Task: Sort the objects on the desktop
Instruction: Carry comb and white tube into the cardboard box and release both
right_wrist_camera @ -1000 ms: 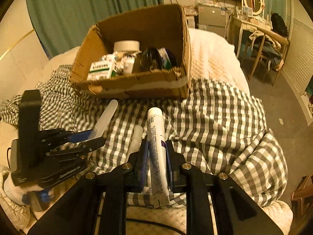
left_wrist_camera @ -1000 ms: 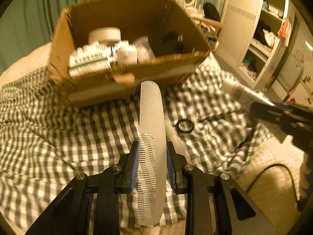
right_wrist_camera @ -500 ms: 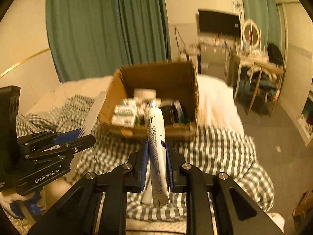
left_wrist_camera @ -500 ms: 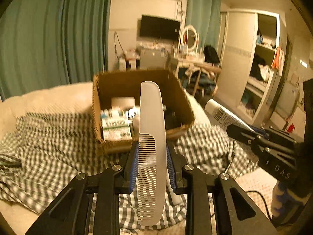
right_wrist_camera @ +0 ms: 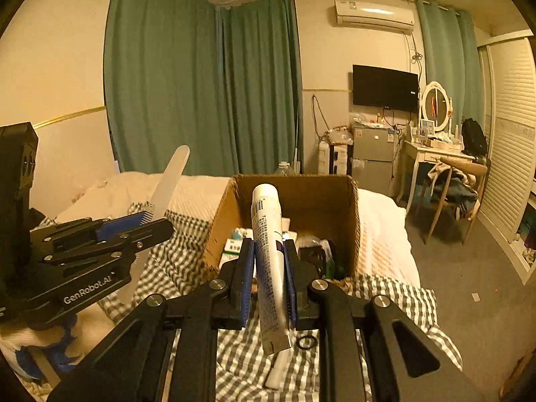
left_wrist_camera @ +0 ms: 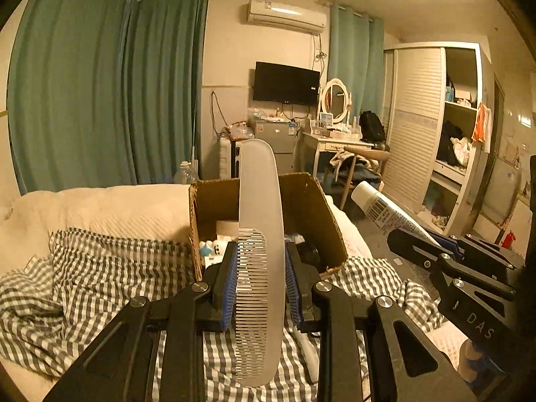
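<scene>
While both grippers hang above the checked blanket (left_wrist_camera: 110,268), each has something pinched between its blue pads. The left gripper (left_wrist_camera: 261,284) has its jaws pressed onto a translucent white comb (left_wrist_camera: 259,234), gripping it at the toothed part so the plain handle sticks out forward over the cardboard box (left_wrist_camera: 321,214). The right gripper (right_wrist_camera: 268,274) has its jaws squeezed onto a white tube (right_wrist_camera: 269,251) with printed text and a barcode near the cap end, which points forward at the same box (right_wrist_camera: 355,221); the crimped end hangs out behind the pads. The box sits on the bed ahead of both grippers, open on top, with small packages and what may be a dark jar inside, though the contents are partly hidden. A small black ring (right_wrist_camera: 307,342) lies on the blanket just below the right gripper, and 1 more pale tube-like thing (right_wrist_camera: 279,368) lies beside it
</scene>
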